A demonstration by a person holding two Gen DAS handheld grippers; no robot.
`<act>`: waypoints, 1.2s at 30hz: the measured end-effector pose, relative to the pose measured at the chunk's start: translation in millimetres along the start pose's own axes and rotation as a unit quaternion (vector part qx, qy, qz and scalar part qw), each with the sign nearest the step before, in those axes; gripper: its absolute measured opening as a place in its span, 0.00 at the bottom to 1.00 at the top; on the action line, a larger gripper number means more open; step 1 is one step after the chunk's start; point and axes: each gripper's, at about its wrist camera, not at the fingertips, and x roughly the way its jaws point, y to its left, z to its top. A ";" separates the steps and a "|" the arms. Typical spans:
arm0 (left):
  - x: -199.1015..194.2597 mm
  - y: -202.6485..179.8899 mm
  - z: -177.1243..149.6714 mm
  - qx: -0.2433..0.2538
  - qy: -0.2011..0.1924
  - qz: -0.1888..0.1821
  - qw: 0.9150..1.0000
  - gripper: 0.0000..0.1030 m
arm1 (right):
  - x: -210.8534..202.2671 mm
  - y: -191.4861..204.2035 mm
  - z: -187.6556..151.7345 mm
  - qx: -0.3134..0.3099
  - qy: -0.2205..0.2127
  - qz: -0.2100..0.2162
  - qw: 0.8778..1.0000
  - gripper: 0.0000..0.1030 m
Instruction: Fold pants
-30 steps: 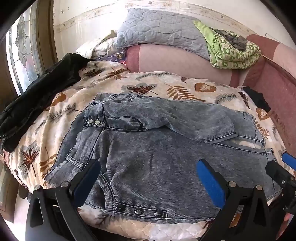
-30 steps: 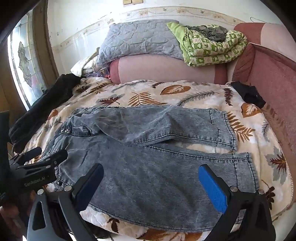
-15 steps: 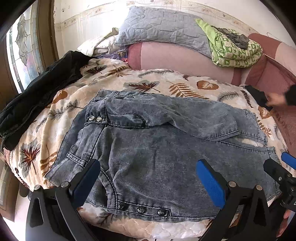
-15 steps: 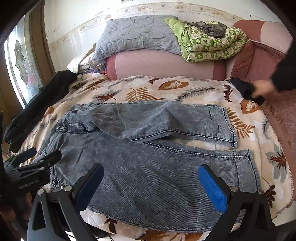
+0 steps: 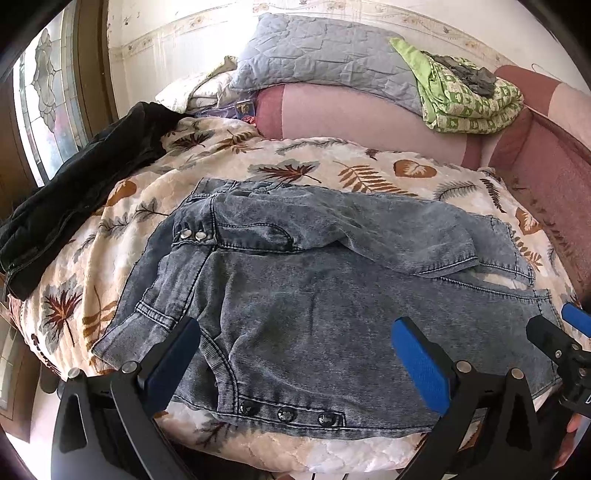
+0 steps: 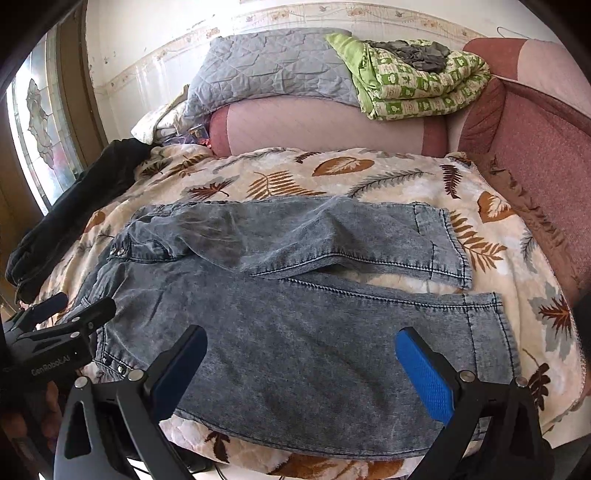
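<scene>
Home, living room or bedroom, daybed/sofa setup. Evidence: leaf-print quilted cover [image 6: 369, 177] spread over a soft seat or mattress, pink padded backrest [image 6: 314, 125] along its far edge with a matching arm [image 6: 535, 155] at the right edge. Grey quilted blanket [image 6: 273, 70] and folded green patterned blanket [image 6: 417, 92] piled on the backrest. Dark garment [image 5: 77, 184] dumped along the left edge. Leaded patterned-glass window [image 5: 48, 107] in a wood frame, wall with a decorative border strip [image 6: 295, 14]. Domestic clutter, no work fixtures.
</scene>
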 end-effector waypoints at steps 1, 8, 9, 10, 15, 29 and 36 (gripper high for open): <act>0.8 0.8 -0.5 -0.001 0.002 -0.001 1.000 1.00 | 0.4 -0.3 -0.5 0.000 0.001 -0.001 1.000 1.00; 3.3 3.7 -3.1 -0.003 0.007 -0.001 1.000 1.00 | 3.1 -3.9 -3.7 0.006 0.004 -0.001 1.000 1.00; 3.0 3.7 -3.1 -0.003 0.006 -0.001 1.000 1.00 | 3.5 -4.1 -3.7 0.006 0.005 -0.001 1.000 1.00; 3.0 3.4 -3.5 -0.003 0.007 -0.001 1.000 1.00 | 3.4 -4.9 -3.8 0.006 0.005 -0.001 1.000 1.00; 4.0 1.9 -2.1 0.001 0.010 0.003 1.000 1.00 | 2.4 -7.5 -4.0 0.011 0.002 0.001 1.000 1.00; 7.0 2.3 -2.5 0.003 0.011 0.005 1.000 1.00 | 3.1 -9.4 -2.1 0.013 0.004 0.000 1.000 1.00; 8.6 6.0 -3.0 0.002 0.013 0.005 1.000 1.00 | 4.8 -15.0 -3.4 0.015 0.008 0.004 1.000 1.00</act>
